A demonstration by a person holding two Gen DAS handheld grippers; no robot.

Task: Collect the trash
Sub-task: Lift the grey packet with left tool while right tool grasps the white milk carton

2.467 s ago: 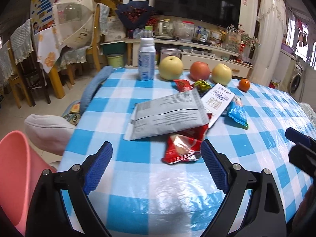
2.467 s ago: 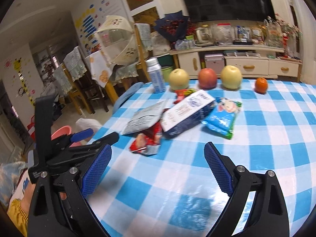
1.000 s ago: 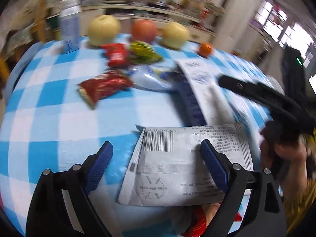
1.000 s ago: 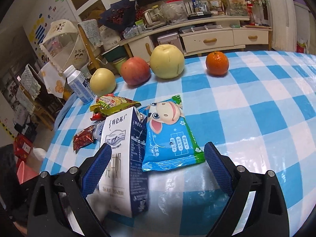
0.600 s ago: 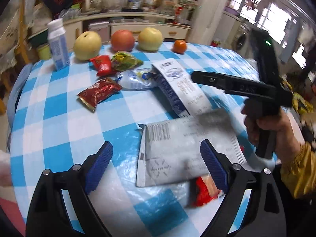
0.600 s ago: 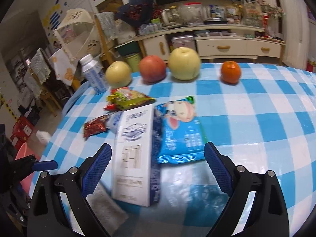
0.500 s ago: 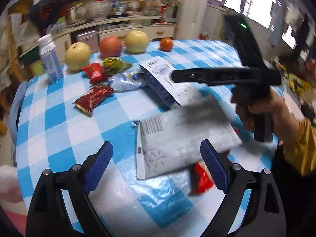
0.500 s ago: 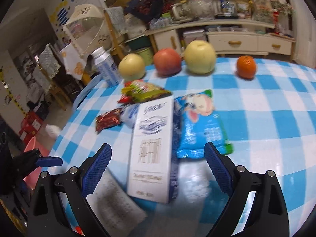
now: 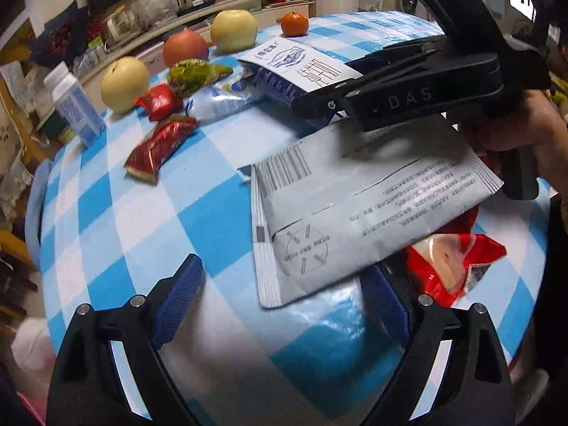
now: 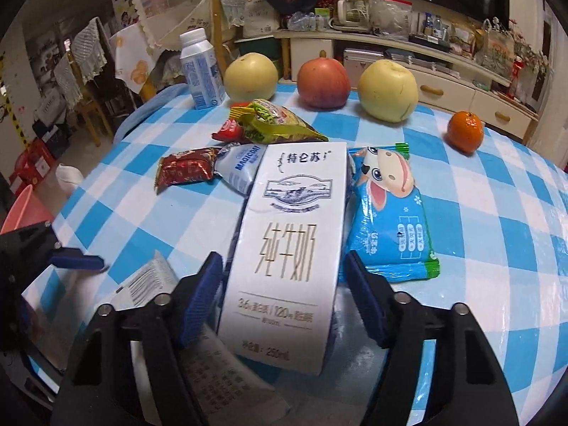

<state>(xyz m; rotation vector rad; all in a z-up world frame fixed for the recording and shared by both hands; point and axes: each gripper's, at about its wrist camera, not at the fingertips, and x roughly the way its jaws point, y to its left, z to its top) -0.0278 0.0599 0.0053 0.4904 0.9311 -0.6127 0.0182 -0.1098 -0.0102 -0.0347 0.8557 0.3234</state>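
Note:
A white milk carton (image 10: pixel 285 245) lies flat on the blue-checked table (image 10: pixel 497 213), its near end between the open fingers of my right gripper (image 10: pixel 284 291), which touch neither side. The carton also shows in the left wrist view (image 9: pixel 298 62). A grey mailer bag (image 9: pixel 358 209) lies in front of my open left gripper (image 9: pixel 280 298), its near corner between the fingers, over a red wrapper (image 9: pixel 451 262). More trash lies beyond: a blue cow packet (image 10: pixel 390 220), a dark red wrapper (image 10: pixel 186 170), a green-yellow packet (image 10: pixel 273 120), a white-blue pouch (image 10: pixel 239 168).
Two yellow pears (image 10: pixel 250 74), a red apple (image 10: pixel 323 83), an orange (image 10: pixel 465 131) and a small milk bottle (image 10: pixel 200 69) stand along the far edge. A pink bin (image 10: pixel 21 209) sits on the floor to the left. Chairs and a cabinet stand behind.
My right gripper has moved forward and down, so the milk carton now sits between its fingers. My left gripper has moved closer to the grey mailer bag.

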